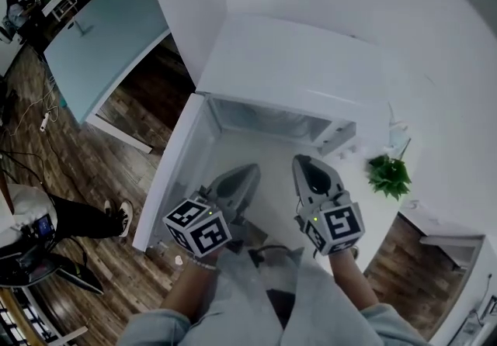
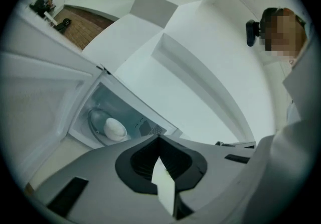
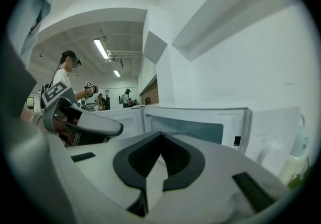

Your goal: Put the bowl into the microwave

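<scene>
A white bowl point(image 2: 115, 128) sits on the glass turntable point(image 2: 95, 122) inside the open white microwave point(image 1: 295, 65). The microwave door point(image 1: 175, 174) is swung out to the left. Both grippers are held in front of the opening, outside the cavity. My left gripper point(image 1: 250, 172) is shut with nothing between its jaws, and in the left gripper view its tips point(image 2: 159, 138) meet, above and to the right of the bowl. My right gripper point(image 1: 304, 162) is likewise shut and empty, with its jaws point(image 3: 161, 135) pointing at the microwave front point(image 3: 195, 127). The bowl does not show in the head view.
A small green plant point(image 1: 388, 175) stands on the white counter right of the microwave. A light blue table point(image 1: 101, 34) stands at the far left over the wood floor. Several people stand in the background point(image 3: 65, 77). A white wall and ledge rise behind the microwave.
</scene>
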